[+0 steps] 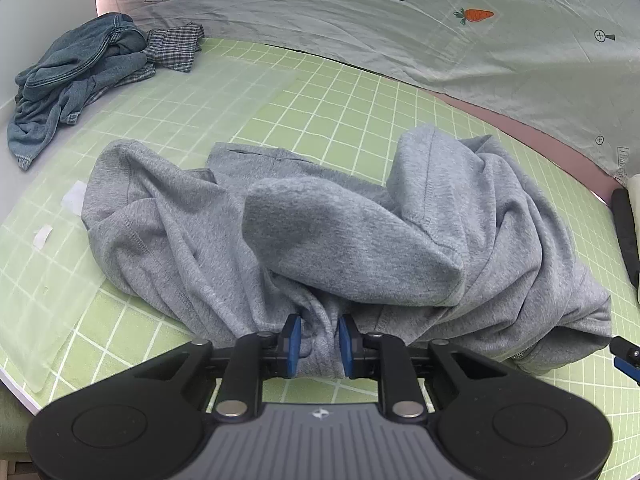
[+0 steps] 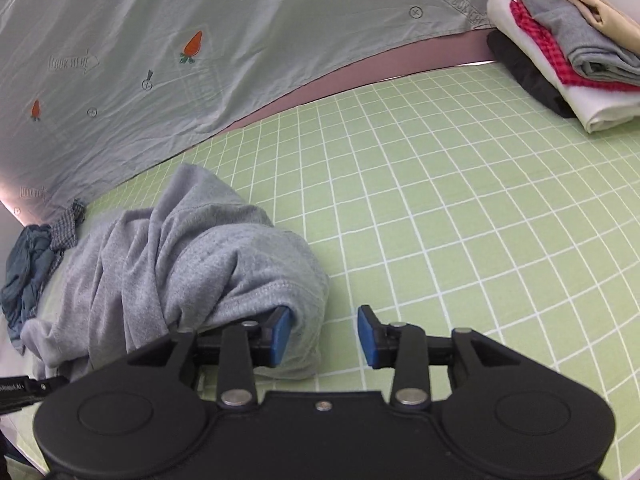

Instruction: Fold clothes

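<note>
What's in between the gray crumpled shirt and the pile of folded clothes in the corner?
Nothing. In the right wrist view, only bare green checked mat lies between the gray shirt and the folded stack.

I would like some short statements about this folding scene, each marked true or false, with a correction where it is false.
1. The grey garment lies crumpled on the green checked mat. True.
2. The right gripper is clamped on the grey garment. False: its jaws stand apart; cloth lies only against one pad.
3. A stack of folded clothes sits at the mat's far corner. True.
4. The denim garment is neatly folded. False: it lies in a rumpled heap.
5. Grey cloth lies between the pads of the left gripper. True.
</note>
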Available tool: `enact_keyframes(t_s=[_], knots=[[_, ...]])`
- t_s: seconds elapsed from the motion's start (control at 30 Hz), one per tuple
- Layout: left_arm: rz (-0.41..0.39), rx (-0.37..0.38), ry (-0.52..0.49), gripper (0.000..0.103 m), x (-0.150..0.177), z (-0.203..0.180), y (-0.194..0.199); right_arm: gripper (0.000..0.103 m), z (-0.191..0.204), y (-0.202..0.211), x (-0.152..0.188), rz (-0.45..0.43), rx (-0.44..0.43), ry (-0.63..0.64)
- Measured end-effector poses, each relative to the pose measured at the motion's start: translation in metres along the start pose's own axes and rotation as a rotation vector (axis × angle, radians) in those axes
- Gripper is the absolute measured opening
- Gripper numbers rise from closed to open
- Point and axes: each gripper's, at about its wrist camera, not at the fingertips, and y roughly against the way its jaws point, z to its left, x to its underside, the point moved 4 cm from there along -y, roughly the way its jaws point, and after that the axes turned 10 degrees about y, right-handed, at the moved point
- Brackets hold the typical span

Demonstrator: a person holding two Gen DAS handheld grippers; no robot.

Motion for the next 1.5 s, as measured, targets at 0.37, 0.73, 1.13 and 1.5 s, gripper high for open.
enact_keyframes(t_s=[0.37,0.73,1.13,1.5], knots=[[0.079,-0.027,-0.019,0.052,-0.008,-0.002,-0.027,0.056,-0.019,-0.027,-0.025,-0.016,-0.048,-0.189],[0.147,-0.007,0.030,0.053,-0.039,-0.024,-0.081,0.084,0.040,-0.148,-0.089,0.142,-0.298,-0.298],[0.120,-0.012,-0.075,0.051,-0.127,-0.100,-0.181,0.002,0.020,-0.220,-0.122,0.164,-0.172,-0.325],[0.108,0.142,-0.186,0.032,-0.160,-0.185,-0.217,0.001,-0.042,-0.174,-0.127,0.035,0.035,-0.337]])
